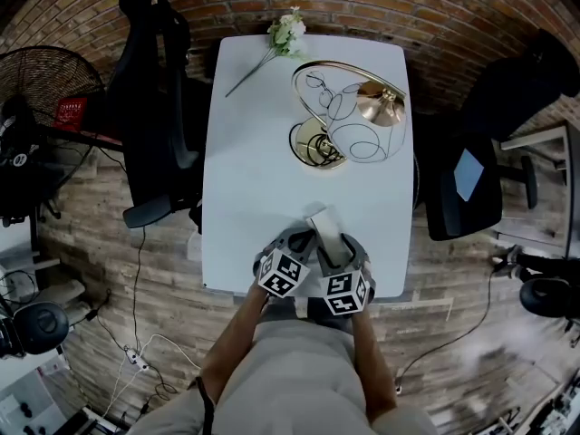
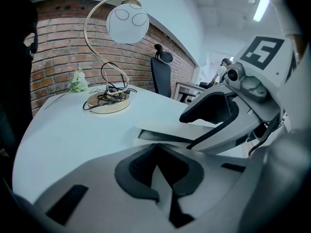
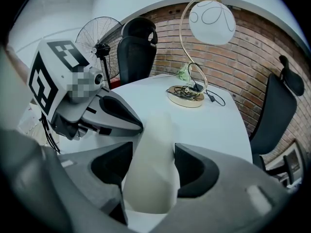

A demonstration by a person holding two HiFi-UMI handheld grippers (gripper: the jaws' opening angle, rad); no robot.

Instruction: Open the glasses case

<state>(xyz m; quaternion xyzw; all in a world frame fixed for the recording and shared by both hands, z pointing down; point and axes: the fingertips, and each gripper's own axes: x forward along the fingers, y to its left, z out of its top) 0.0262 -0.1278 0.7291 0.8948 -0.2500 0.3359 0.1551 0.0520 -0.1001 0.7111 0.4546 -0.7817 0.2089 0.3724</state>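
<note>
Glasses case (image 3: 151, 178) at near desk (image 1: 263, 152) edge clamped by right tongs (image 3: 153, 149). Left tongs (image 2: 156, 161) closed, empty. Lid not yet raised; seam must be caught, lifted.

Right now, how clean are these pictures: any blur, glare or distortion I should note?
Head view: fisheye bends the brick wall, corners go dark, floor at lower right smears. Left gripper view: lamp crisp, near jaws soft, ceiling light glares at top right. Right gripper view: case between the jaws out of focus, lamp sharp.
</note>
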